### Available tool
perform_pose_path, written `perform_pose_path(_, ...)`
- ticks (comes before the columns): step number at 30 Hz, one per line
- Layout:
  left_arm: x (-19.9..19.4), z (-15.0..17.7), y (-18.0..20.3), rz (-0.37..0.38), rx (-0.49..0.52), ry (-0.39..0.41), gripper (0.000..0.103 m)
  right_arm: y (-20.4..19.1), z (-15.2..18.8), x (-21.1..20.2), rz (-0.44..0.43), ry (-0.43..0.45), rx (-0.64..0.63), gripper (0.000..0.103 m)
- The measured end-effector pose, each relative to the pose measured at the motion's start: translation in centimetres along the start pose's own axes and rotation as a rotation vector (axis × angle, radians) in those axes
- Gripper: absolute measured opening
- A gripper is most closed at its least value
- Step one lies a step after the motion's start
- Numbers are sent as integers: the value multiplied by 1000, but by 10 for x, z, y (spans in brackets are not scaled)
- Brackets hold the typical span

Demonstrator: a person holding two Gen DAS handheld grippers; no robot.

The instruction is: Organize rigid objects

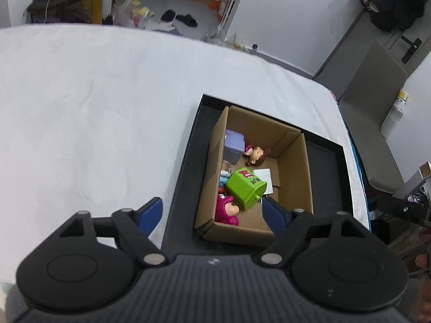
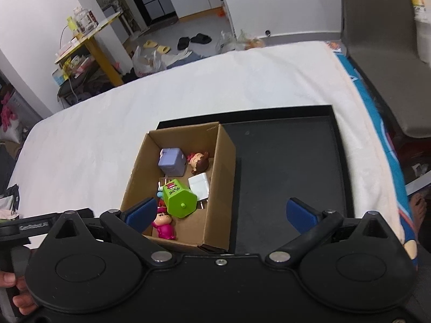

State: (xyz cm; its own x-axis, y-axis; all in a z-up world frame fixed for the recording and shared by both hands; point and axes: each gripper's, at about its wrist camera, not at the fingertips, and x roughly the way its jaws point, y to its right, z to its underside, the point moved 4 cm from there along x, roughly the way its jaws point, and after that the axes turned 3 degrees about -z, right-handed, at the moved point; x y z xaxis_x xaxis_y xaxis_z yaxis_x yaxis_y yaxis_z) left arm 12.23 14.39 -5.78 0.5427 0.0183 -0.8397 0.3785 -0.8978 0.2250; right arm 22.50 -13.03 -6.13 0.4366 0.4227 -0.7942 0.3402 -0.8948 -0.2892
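- White sheet (image 1: 94, 113) covers the bed that carries everything; beyond it lie a grey floor with dark slippers (image 2: 194, 40), plastic bags and a yellow-legged shelf (image 2: 89, 45).
- A shallow black tray (image 2: 291, 161) sits on the sheet near the bed's right edge, its right part bare.
- An open cardboard box (image 1: 293, 167) stands inside the tray, against its left wall.
- In the box: a lilac cube (image 2: 172, 161) at the far left, a small brown-haired doll head (image 2: 199, 161) just right of it, a white charger (image 2: 200, 185) by the right wall, a green toy bin (image 2: 179, 197) lying on its side in the middle, and a pink figurine (image 2: 163, 224) at the near left corner. Small blue and red pieces beside the bin are too hidden to name.
- The left gripper (image 1: 212, 212) hangs above the near left edge of the box; its blue fingers (image 1: 152, 212) stand wide apart with nothing between them, touching nothing.
- The right gripper (image 2: 223, 212) hangs over the near side of the tray, fingers (image 2: 300, 211) spread fully wide and empty; its left finger shows in front of the box's near corner.
- A hand (image 2: 10, 290) shows at the lower left of the right wrist view.
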Motion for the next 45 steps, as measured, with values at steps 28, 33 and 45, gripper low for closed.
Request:
perform_pose_path(28, -120, 48, 32, -37, 122, 219, 88, 7, 44, -109, 44, 168, -11, 103)
perform_pose_path(33, -138, 62, 40, -43, 157, 253, 89, 7, 57, -125, 49, 195, -20, 103)
perform_pose_path(45, -185, 81, 50, -24, 182, 332, 90, -7, 74, -163, 44, 257, -66, 103)
